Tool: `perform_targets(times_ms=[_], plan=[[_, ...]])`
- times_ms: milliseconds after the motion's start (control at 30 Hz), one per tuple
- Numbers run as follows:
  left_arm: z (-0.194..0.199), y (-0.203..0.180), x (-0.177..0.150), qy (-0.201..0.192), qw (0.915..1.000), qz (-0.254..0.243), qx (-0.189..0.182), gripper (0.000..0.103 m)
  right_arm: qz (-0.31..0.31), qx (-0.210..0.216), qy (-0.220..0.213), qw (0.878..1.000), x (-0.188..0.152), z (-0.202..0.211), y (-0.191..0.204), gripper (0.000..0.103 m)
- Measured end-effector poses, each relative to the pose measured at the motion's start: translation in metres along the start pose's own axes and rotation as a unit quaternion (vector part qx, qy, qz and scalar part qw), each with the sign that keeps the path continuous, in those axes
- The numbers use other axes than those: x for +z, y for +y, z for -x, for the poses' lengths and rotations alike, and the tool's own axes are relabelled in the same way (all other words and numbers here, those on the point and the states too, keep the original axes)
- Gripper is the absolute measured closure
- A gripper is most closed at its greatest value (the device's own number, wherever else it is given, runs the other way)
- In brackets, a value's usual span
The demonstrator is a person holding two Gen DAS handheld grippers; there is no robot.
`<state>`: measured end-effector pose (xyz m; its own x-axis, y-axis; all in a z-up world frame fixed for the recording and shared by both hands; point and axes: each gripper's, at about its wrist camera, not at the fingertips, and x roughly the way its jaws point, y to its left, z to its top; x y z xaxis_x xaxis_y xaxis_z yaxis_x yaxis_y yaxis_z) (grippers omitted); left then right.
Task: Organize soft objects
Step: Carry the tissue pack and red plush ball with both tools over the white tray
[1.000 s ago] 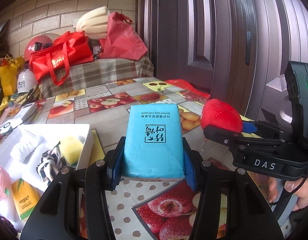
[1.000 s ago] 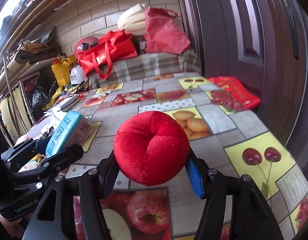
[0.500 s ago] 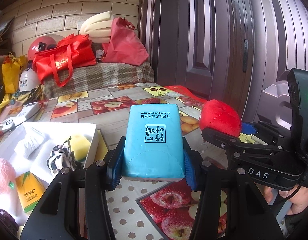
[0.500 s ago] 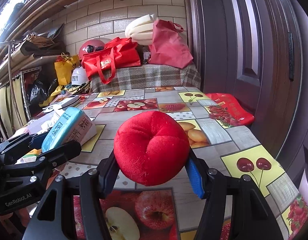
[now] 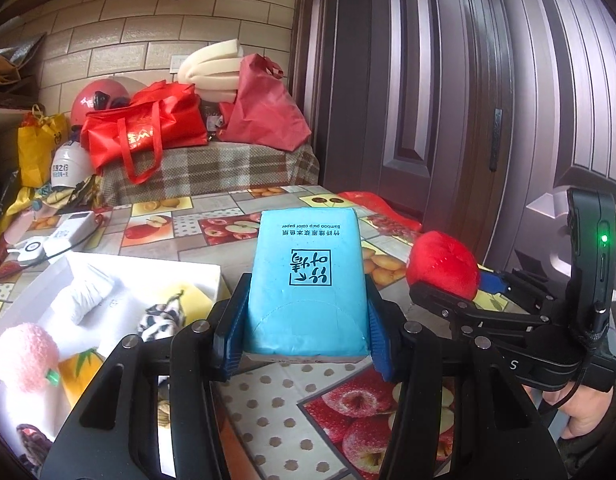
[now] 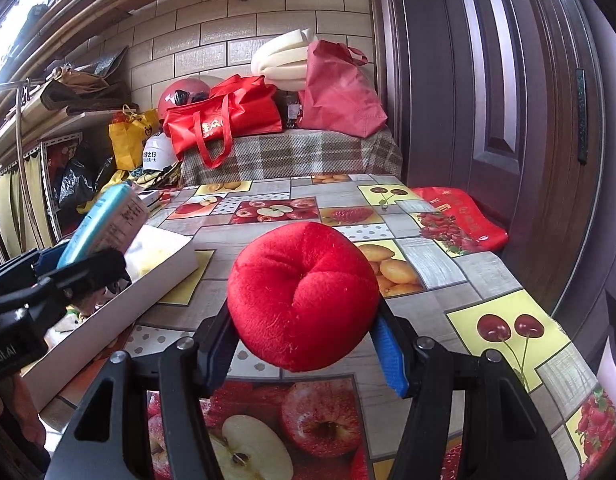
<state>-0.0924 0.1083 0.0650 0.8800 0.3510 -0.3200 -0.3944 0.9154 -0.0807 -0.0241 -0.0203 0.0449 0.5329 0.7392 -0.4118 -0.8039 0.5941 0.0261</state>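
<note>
My left gripper (image 5: 306, 340) is shut on a blue tissue pack (image 5: 307, 280), held above the fruit-print table. To its right, the right gripper (image 5: 460, 296) carries a red plush apple (image 5: 442, 268). In the right wrist view the right gripper (image 6: 308, 344) is shut on that red plush apple (image 6: 304, 296), and the tissue pack (image 6: 104, 224) shows at the left in the left gripper (image 6: 84, 264). A white box (image 5: 36, 292) at the left holds a rolled white cloth (image 5: 86, 294), a yellow sponge (image 5: 188, 298), a striped fabric piece (image 5: 160, 318), a pink plush (image 5: 26, 356) and an orange pack (image 5: 78, 372).
A flat red bag (image 6: 460, 216) lies at the table's far right edge beside the dark door (image 6: 488, 80). White devices (image 5: 56, 238) lie at the far left. Beyond the table a plaid-covered bench (image 6: 292, 156) carries red bags, a helmet and foam. A hand (image 5: 584, 412) grips the right tool.
Both grippers have shifted with their loads still held; the white box now shows more fully in both views, and the camera looks a little higher across the table.
</note>
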Motion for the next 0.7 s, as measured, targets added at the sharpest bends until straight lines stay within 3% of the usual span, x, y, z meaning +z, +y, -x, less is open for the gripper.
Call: perform_targets(times_ms=[267, 533, 700], plan=[[0.016, 0.027, 0.01, -0.023, 0.9993, 0.011, 0.027, 0.053, -0.004, 0.025, 0.015, 1.0, 0.001, 0.0, 0.015, 0.041], [0.037, 0.073, 0.023, -0.051, 0.9956, 0.063, 0.047, 0.052, 0.01, 0.061, 0.017, 0.998, 0.011, 0.005, 0.042, 0.041], [0.05, 0.126, 0.027, -0.058, 0.9871, 0.112, 0.098, 0.052, 0.02, 0.096, 0.014, 0.995, 0.023, 0.009, 0.065, 0.041]])
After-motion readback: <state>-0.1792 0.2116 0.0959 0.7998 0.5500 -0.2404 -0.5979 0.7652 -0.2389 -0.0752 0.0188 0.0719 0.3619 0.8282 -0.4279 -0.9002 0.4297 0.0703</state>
